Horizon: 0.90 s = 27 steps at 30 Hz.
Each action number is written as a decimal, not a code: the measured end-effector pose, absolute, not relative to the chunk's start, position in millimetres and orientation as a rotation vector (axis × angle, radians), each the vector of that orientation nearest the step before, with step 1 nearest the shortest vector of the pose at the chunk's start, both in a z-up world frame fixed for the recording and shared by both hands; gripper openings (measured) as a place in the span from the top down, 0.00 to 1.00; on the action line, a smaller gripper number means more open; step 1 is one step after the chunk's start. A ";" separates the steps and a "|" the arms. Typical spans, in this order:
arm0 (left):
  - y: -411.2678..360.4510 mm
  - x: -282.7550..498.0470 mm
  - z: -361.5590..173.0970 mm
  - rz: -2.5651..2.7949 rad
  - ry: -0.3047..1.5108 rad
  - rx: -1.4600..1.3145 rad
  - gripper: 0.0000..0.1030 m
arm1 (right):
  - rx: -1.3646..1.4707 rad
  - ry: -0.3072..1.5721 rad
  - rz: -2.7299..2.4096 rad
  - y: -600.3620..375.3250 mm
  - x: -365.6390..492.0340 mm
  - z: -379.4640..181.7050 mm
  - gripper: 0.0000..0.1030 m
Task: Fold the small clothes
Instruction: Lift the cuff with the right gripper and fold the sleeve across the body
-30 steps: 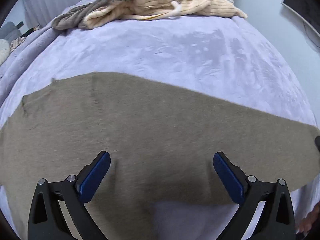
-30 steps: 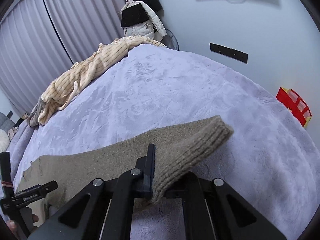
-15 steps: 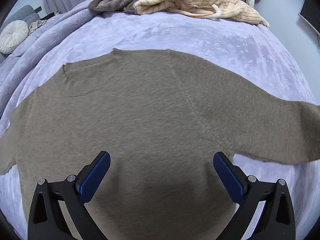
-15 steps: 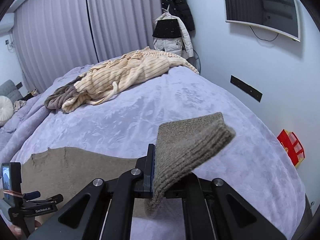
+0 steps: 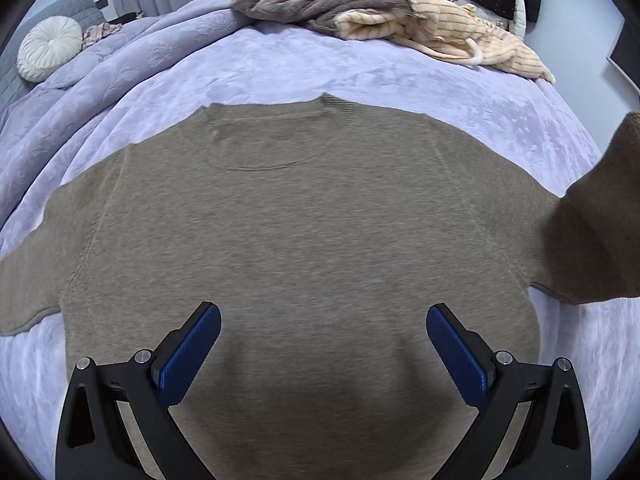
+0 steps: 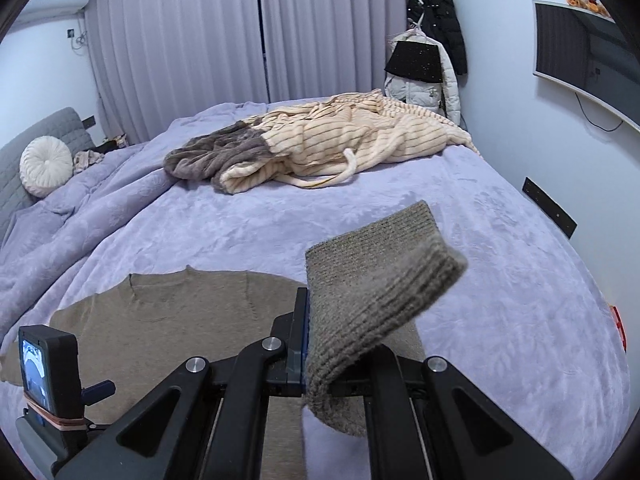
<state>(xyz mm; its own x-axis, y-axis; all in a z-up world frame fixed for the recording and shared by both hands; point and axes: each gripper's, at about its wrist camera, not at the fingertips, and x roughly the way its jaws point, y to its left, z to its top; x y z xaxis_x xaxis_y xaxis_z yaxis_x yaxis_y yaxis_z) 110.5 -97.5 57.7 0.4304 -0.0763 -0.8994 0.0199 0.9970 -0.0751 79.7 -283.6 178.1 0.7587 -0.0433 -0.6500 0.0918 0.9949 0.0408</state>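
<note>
Right wrist view showed the right gripper [image 6: 306,344] clamped on the sweater's cuff [image 6: 380,280]; thick ribbing could slip free mid-fold.

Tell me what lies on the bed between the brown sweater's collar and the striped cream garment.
Nothing: between the brown sweater collar and the striped cream garment there is only bare lavender bedspread. Both wrist views show it.
</note>
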 end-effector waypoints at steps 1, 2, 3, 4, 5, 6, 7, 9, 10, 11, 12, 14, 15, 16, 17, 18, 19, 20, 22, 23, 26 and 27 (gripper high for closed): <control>-91.1 109.6 56.4 -0.056 1.125 -0.060 0.00 | 0.063 0.711 -0.065 -272.2 82.4 176.2 0.94; -82.7 108.3 54.6 -0.049 1.124 -0.066 0.00 | 0.053 0.717 -0.056 -260.1 85.2 174.0 0.94; -75.8 107.2 53.0 -0.045 1.125 -0.072 0.00 | 0.044 0.722 -0.047 -250.2 86.9 172.9 0.94; -65.1 105.5 50.0 -0.037 1.129 -0.086 0.00 | 0.034 0.727 -0.033 -238.2 89.3 170.9 0.94; -56.2 104.3 47.6 -0.032 1.133 -0.101 0.00 | 0.024 0.726 -0.019 -226.8 91.5 169.6 0.94; -46.8 103.1 45.1 -0.024 1.136 -0.116 0.00 | 0.011 0.729 -0.006 -213.8 93.7 168.0 0.94; -37.9 101.5 42.6 -0.014 1.141 -0.128 0.00 | -0.003 0.732 0.009 -200.1 96.3 166.1 0.94; -22.8 99.8 38.4 0.002 1.146 -0.143 0.00 | -0.026 0.740 0.037 -174.7 101.8 161.4 0.94; -14.3 98.2 36.6 0.011 1.147 -0.150 0.00 | -0.036 0.745 0.049 -162.9 103.9 158.2 0.94; -7.2 96.9 35.2 0.019 1.148 -0.158 0.00 | -0.046 0.753 0.062 -150.3 106.9 154.2 0.94; 1.1 95.4 33.6 0.026 1.150 -0.172 0.00 | -0.050 0.759 0.071 -141.7 109.1 151.3 0.94; 14.3 92.4 31.4 0.038 1.149 -0.197 0.00 | -0.056 0.777 0.091 -125.2 113.5 143.5 0.94; 19.2 91.2 30.3 0.044 1.150 -0.209 0.00 | -0.063 0.784 0.099 -117.0 115.1 139.7 0.94; 24.4 89.5 28.9 0.048 1.151 -0.221 0.00 | -0.069 0.793 0.107 -109.6 116.5 135.7 0.94; 28.2 88.2 27.5 0.051 1.153 -0.233 0.00 | -0.072 0.803 0.115 -102.9 117.3 131.7 0.94; 32.1 86.2 26.4 0.053 1.153 -0.242 0.00 | -0.074 0.811 0.119 -97.1 118.2 128.6 0.94; 36.8 84.4 25.9 0.056 1.151 -0.250 0.00 | -0.076 0.822 0.124 -91.2 119.0 125.1 0.94; 41.1 82.7 25.0 0.060 1.151 -0.259 0.00 | -0.077 0.831 0.132 -84.7 119.9 121.9 0.94; 48.8 79.8 24.0 0.066 1.150 -0.281 0.00 | -0.081 0.841 0.149 -72.8 120.1 118.6 0.94; 52.3 78.9 23.4 0.069 1.150 -0.289 0.00 | -0.087 0.843 0.159 -66.3 120.0 117.3 0.94; 65.0 73.2 23.0 0.081 1.142 -0.312 0.00 | -0.108 0.849 0.180 -46.7 121.1 113.1 0.94; 68.4 71.8 22.9 0.086 1.140 -0.319 0.00 | -0.114 0.852 0.184 -41.4 121.4 112.1 0.94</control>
